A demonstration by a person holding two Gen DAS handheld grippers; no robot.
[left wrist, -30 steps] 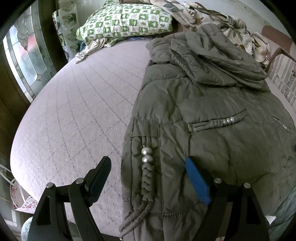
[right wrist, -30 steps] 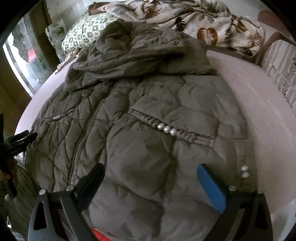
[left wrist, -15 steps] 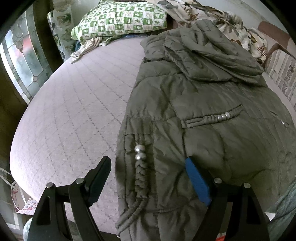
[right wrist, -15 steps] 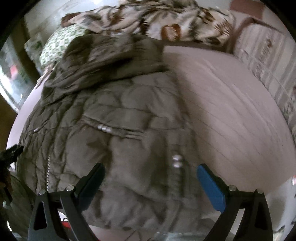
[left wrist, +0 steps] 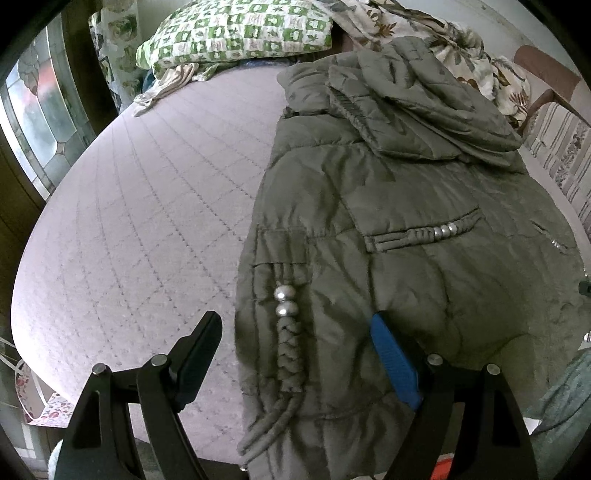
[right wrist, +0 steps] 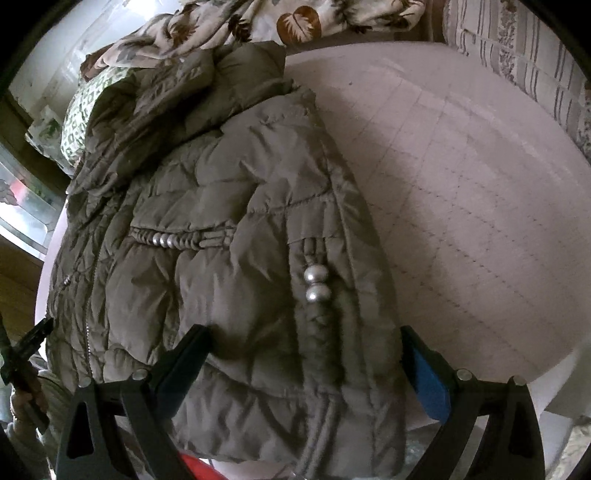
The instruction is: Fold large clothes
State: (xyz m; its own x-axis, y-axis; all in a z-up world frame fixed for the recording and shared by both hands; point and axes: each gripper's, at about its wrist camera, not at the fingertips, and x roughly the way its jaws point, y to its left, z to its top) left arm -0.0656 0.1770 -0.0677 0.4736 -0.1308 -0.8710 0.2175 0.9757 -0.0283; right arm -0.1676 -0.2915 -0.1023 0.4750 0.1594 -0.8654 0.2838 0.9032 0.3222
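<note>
Lying front-up on a quilted pale mattress [left wrist: 140,229] is an olive padded hooded jacket [left wrist: 388,229], its hood folded down over the chest. Going left to right in the left wrist view: a stained-glass window [left wrist: 40,122] is showing at the edge, a green checked pillow [left wrist: 236,29] is sitting at the head of the bed, and the left gripper [left wrist: 295,354] is hovering with fingers spread wide, straddling the jacket's left hem edge and its braided cord with two silver beads [left wrist: 284,301]. In the right wrist view, the right gripper [right wrist: 306,365] is likewise spread wide over the jacket's right hem corner, bare mattress stretching rightward toward a striped cushion [right wrist: 524,48].
</note>
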